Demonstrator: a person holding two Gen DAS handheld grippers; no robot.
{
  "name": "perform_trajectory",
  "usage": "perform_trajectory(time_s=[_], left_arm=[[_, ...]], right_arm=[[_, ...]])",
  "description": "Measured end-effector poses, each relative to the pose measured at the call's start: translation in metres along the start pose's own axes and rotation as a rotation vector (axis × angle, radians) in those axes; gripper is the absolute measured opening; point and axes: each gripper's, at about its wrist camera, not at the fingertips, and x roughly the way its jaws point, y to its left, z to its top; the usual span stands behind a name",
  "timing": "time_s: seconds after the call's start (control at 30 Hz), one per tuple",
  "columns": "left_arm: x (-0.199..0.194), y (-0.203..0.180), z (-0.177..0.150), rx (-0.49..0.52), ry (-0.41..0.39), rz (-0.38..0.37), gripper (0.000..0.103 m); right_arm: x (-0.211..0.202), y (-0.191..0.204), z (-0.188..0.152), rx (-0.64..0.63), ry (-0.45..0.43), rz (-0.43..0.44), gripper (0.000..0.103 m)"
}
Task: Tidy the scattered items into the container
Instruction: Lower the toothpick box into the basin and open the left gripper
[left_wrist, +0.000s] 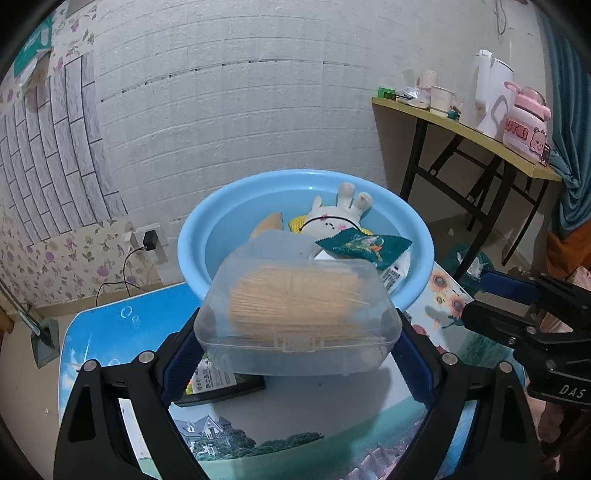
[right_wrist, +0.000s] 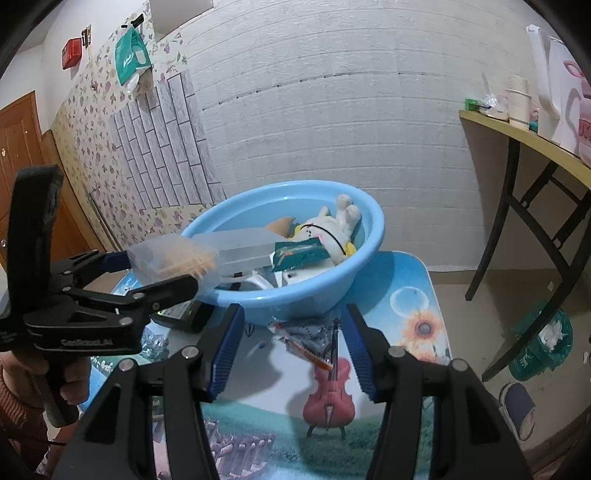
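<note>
My left gripper (left_wrist: 299, 354) is up off the bench (left_wrist: 332, 413), fingers clamped on either side of a clear plastic box (left_wrist: 299, 314) packed with pale thin sticks. From the right wrist camera I can see that left gripper (right_wrist: 166, 273) reaching in level from the left edge of the frame, my hand wrapped round its handle lower down, and the clear box held at the near-left rim of the blue basin (right_wrist: 295, 299), partly over it. The box is in the air, not resting on anything I can make out.

Under the box, on the bench, lies a dark flat packet (left_wrist: 221, 387) with a white label, just in front of the basin (left_wrist: 192, 240).

Moving to the middle: the basin sits on the far part of the picture-printed bench. Inside it lie a white plush rabbit (left_wrist: 340, 214) on its back, ears pointing away from me, a green snack sachet (left_wrist: 364, 247) across the items in front of it, and some white packaging beneath.

On to the right: my right gripper (right_wrist: 295, 350) hangs low over the bench (right_wrist: 406, 295), fingers spread wide, gripping nothing. Between them on the bench lies a crumpled clear wrapper (right_wrist: 306, 339) with orange trim, just in front of the basin.
</note>
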Motion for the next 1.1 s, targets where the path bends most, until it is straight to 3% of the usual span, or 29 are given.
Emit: perform_trajectory(time_s=[0.4,1.1], left_arm=[[-0.002,0.002,-0.014,-0.011,0.008,-0.024,0.092],[0.023,-0.006,0.024,0.019,-0.018,-0.04,0.092]], right_arm=[[-0.006,0.001,-0.008,0.008,0.013,-0.007,0.054],[0.022,-0.013,-0.016,0.047,0.065,0.001,0.054]])
